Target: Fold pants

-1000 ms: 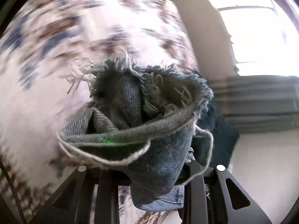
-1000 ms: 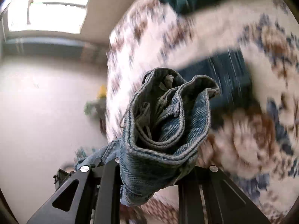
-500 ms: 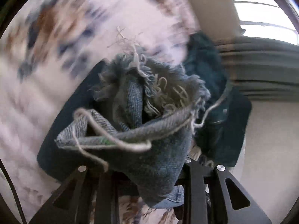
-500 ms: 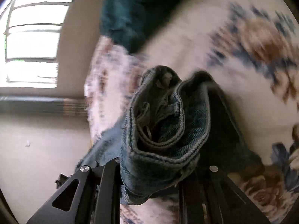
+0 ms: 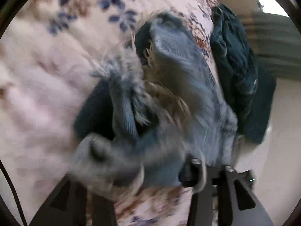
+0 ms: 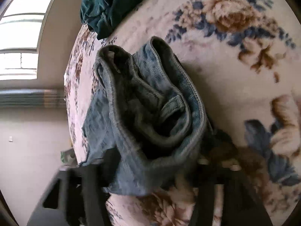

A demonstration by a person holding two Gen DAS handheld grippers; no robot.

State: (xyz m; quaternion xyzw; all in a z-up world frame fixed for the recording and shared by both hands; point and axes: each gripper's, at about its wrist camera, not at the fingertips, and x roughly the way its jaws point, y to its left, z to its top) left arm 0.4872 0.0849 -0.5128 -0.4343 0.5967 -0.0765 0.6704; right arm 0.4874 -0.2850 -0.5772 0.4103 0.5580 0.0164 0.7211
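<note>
The pants are light blue jeans. In the left wrist view my left gripper (image 5: 148, 175) is shut on the bunched frayed leg hems (image 5: 169, 98), close above the floral bed cover (image 5: 47, 75); the view is blurred. In the right wrist view my right gripper (image 6: 152, 171) is shut on the folded waistband (image 6: 150, 101), which stands up in thick loops between the jaws, just over the cover (image 6: 235, 60). The denim hides the fingertips in both views.
A dark green velvet garment (image 5: 237, 71) lies heaped on the bed's edge beyond the jeans; it also shows in the right wrist view (image 6: 101, 7). The bed edge drops to a beige floor (image 6: 28, 141). A bright window (image 6: 20, 43) is on the wall.
Both grippers have swung down toward the bed cover with the jeans still held. The green garment has come into view, and the frayed hems flopped forward.
</note>
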